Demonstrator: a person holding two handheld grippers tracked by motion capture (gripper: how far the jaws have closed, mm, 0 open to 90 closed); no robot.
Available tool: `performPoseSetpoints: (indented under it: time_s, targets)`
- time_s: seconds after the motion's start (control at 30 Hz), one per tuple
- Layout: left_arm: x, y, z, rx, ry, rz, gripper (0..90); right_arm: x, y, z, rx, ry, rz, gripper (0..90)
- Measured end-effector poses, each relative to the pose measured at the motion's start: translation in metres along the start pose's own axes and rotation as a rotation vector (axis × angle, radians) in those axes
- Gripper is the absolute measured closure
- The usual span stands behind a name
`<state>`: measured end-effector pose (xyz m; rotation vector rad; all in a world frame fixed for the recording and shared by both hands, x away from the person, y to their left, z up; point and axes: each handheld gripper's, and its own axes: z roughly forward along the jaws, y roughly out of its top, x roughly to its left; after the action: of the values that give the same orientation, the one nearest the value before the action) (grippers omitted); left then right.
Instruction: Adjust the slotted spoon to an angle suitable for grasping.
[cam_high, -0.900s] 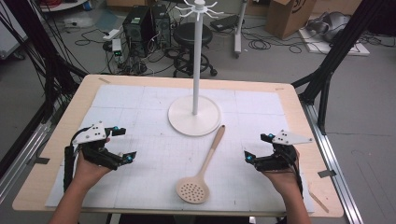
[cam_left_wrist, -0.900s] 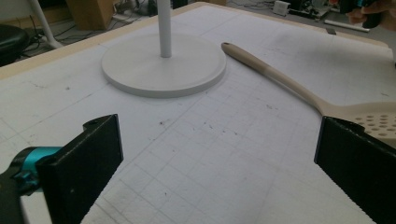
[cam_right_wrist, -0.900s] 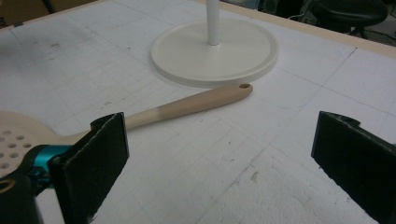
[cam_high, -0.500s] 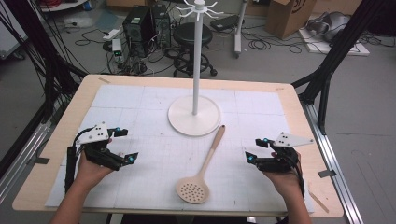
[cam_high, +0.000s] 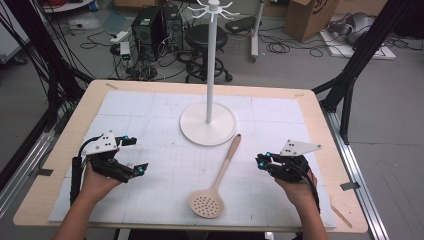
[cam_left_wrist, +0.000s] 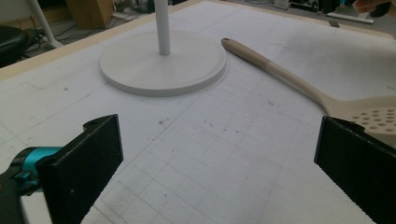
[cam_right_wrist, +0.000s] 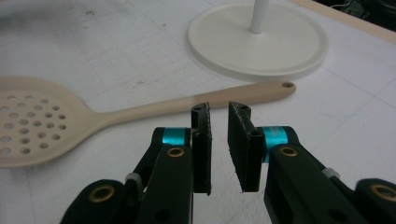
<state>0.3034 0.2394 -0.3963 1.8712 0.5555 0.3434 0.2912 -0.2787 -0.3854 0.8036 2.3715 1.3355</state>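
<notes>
While the left tongs have kept their spot at about eight o'clock on the counter, with the jaws spread wide over bare grid mat, the right tongs have crept a little inward from their place of a moment ago, toward the slotted spoon. In the right gripper view those tongs stand nearly pressed together, a thin gap between the pads and nothing pinched, their tips just short of the spoon's handle, which runs crosswise beyond them without touching. The spoon itself has not shifted: it lies flat near six o'clock of the mat's middle, perforated bowl toward the person, handle slanting up toward one o'clock, its tip just beside the round base of the white hook stand but apart from it. In the left gripper view the left tongs frame open mat, with the stand's base at twelve o'clock and the spoon's bowl partly behind the right-hand jaw. Both hands hover low, well apart, at the counter's near edge.
</notes>
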Motion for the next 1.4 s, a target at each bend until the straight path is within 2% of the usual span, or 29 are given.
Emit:
performPoseSetpoints:
  time_s: [0.1,0.3,0.33,0.37,0.4,0.43,0.57,0.63,0.67,0.7,0.77,0.83,1.03,1.3,1.4]
  targets:
    - [0.000,0.000,-0.001,-0.002,0.000,-0.005,1.8,0.000,0.006,0.008,0.006,-0.009,-0.014,89.4]
    - [-0.001,0.001,-0.001,-0.008,0.003,-0.002,1.8,-0.006,0.019,0.026,0.018,-0.007,-0.017,89.8]
    - [-0.001,0.001,-0.001,-0.010,0.003,-0.004,1.8,-0.006,0.028,0.035,0.043,-0.025,-0.037,89.8]
    - [-0.001,0.001,-0.001,-0.010,0.003,-0.004,1.7,-0.006,0.028,0.035,0.043,-0.025,-0.037,89.8]
    - [0.000,0.001,-0.001,-0.012,0.001,-0.005,1.8,-0.006,0.035,0.044,0.066,-0.045,-0.063,89.8]
    - [0.000,0.001,-0.001,-0.008,0.001,-0.003,1.8,-0.006,0.035,0.044,0.066,-0.045,-0.063,89.8]
    - [0.000,0.001,-0.001,-0.002,0.000,-0.003,1.7,-0.007,0.049,0.062,0.092,-0.054,-0.091,90.0]
    - [-0.001,0.001,-0.001,-0.005,-0.002,-0.001,1.8,-0.008,0.057,0.078,0.136,-0.060,-0.107,90.0]
    - [-0.001,0.001,-0.001,-0.007,-0.002,-0.002,1.8,-0.008,0.057,0.078,0.136,-0.060,-0.107,90.0]
    - [0.000,0.002,-0.001,-0.004,0.000,-0.001,1.7,-0.009,0.062,0.088,0.162,-0.065,-0.116,90.0]
    - [0.000,0.002,-0.001,-0.004,0.002,-0.002,1.8,-0.009,0.063,0.092,0.175,-0.064,-0.116,90.0]
    - [0.000,0.001,-0.001,-0.003,-0.001,0.000,1.8,-0.011,0.064,0.108,0.221,-0.073,-0.133,90.0]
    - [0.000,0.001,0.001,0.010,-0.003,0.006,1.7,-0.018,0.055,0.127,0.287,-0.099,-0.116,90.0]
    - [0.000,0.000,0.002,0.017,-0.001,0.004,1.8,-0.023,0.044,0.141,0.325,-0.106,-0.089,90.0]
    - [-0.001,-0.001,0.003,0.020,-0.003,0.003,1.8,-0.023,0.042,0.142,0.312,-0.102,-0.079,90.0]
